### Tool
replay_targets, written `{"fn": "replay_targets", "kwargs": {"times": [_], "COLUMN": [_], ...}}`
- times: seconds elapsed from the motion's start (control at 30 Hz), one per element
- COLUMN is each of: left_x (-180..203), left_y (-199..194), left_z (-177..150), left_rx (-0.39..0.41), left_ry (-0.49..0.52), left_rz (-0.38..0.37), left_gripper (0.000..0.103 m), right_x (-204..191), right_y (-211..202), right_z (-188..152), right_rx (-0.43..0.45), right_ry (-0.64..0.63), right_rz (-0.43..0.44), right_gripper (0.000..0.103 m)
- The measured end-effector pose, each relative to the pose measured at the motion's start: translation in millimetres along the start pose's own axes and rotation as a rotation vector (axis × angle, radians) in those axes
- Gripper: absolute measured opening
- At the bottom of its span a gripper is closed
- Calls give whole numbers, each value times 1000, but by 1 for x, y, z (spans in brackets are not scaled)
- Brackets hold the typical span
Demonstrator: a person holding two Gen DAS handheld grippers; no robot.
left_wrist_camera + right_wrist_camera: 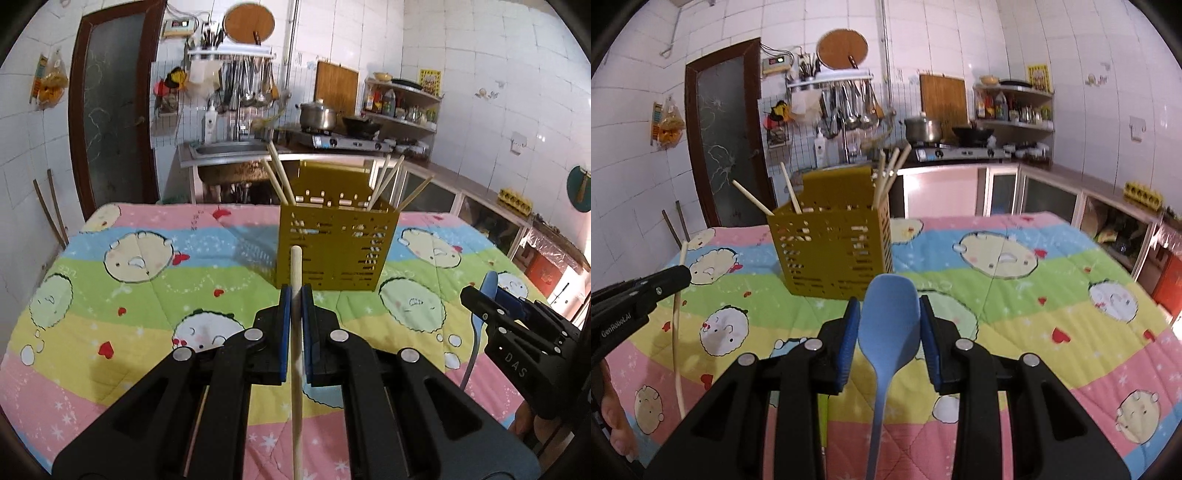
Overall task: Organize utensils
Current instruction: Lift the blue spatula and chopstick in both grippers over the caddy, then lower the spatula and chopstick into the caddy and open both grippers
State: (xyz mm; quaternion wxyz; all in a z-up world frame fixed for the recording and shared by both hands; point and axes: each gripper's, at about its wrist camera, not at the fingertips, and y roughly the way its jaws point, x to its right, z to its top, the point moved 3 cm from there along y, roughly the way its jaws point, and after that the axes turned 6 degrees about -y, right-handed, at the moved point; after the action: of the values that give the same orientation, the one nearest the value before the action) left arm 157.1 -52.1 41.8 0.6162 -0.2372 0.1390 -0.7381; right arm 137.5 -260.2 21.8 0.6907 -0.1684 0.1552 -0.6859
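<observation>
A yellow perforated utensil holder [336, 247] stands on the table with several wooden chopsticks [282, 177] leaning in it; it also shows in the right wrist view [831, 251]. My left gripper [295, 291] is shut on a wooden chopstick [296, 332], held upright just in front of the holder. My right gripper [888, 306] is shut on a blue spoon [888, 325], bowl end up, also in front of the holder. The right gripper shows at the right of the left view [476, 299], and the left gripper at the left of the right view [681, 277].
The table carries a colourful cartoon quilt [129, 295]. Behind it stand a sink [229, 149], a stove with a pot [317, 116] and wok, shelves and a brown door [110, 110].
</observation>
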Motion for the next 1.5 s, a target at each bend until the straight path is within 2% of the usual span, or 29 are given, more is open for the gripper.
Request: {"fn": "replay_targets", "kwargs": {"times": [0.47, 0.67, 0.8, 0.93, 1.07, 1.27, 1.5], "left_x": [-8, -2, 8, 24, 34, 40, 44], "left_y": [-14, -15, -14, -11, -4, 18, 63], "left_z": [9, 26, 52, 96, 138, 189, 217], "left_rx": [57, 80, 110, 194, 263, 372, 440], "left_ry": [-27, -12, -2, 25, 7, -38, -38], "left_rz": [-28, -30, -43, -48, -73, -78, -46], "left_gripper": [4, 4, 4, 4, 4, 4, 4], "right_x": [-8, -11, -13, -13, -9, -4, -8], "right_y": [-16, -18, -16, -13, -5, 27, 71], "right_z": [9, 23, 45, 83, 127, 174, 200], "right_rx": [61, 86, 115, 176, 238, 300, 357], "right_ry": [-40, -48, -43, -51, -38, 2, -19], "right_rz": [-3, 2, 16, 6, -2, 3, -54], "right_gripper": [32, 32, 32, 32, 32, 32, 32]}}
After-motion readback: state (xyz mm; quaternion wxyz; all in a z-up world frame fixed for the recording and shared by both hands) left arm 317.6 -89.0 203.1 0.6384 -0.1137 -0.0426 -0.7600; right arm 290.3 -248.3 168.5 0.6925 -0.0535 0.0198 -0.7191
